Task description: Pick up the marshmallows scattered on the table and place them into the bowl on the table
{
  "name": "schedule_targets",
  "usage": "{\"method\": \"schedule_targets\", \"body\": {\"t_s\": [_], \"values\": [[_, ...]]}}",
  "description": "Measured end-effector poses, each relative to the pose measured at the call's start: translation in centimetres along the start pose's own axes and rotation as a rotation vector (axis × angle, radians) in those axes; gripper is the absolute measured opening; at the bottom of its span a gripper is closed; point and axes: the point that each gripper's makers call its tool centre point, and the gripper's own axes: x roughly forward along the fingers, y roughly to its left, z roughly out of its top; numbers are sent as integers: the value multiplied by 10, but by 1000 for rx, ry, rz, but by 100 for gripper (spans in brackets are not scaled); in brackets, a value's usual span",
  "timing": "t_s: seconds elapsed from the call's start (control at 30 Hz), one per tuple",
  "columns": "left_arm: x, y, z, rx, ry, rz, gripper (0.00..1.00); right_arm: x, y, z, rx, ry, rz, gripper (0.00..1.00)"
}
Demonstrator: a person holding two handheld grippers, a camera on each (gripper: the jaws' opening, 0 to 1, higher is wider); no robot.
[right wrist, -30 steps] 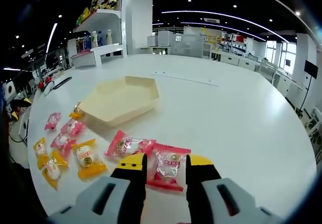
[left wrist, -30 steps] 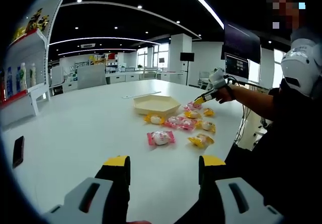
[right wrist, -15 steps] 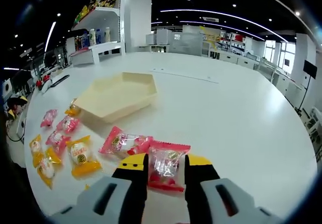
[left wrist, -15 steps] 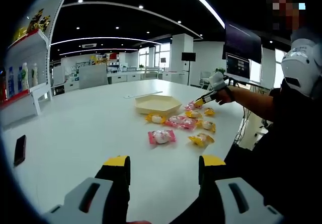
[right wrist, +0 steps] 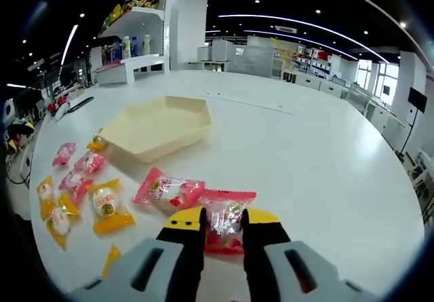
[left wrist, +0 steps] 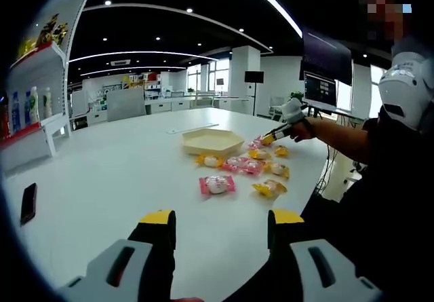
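Right claw pinching red marshmallow packet; left claw wide, idle. Risk: slick wrapper slips before bowl.

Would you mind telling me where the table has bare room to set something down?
The table is bare to the right of the bowl and beyond it. In the left gripper view, the stretch between the phone and the pink packet is free. Packets crowd the bowl's near-left side.

Left gripper held low, jaws spread apart; right gripper pinched on a pink marshmallow packet.
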Motion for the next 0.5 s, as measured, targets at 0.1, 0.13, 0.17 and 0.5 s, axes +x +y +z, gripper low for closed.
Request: {"method": "schedule_targets", "body": {"t_s": [0.1,0.13,0.17,0.5], "values": [[-1,0,0,-1,-2,1,54,-1,1,0,-3,0,2,22],[-2,0,0,-1,-3,2,54,-1,1,0,-4,-1,3,22],[-2,0,0,-1,-4,3,54,-1,2,0,-4,-2,3,22],[-3,-1,-1,0,-9,-3,54,-5,1,6,-11,-12,-7,21]]}}
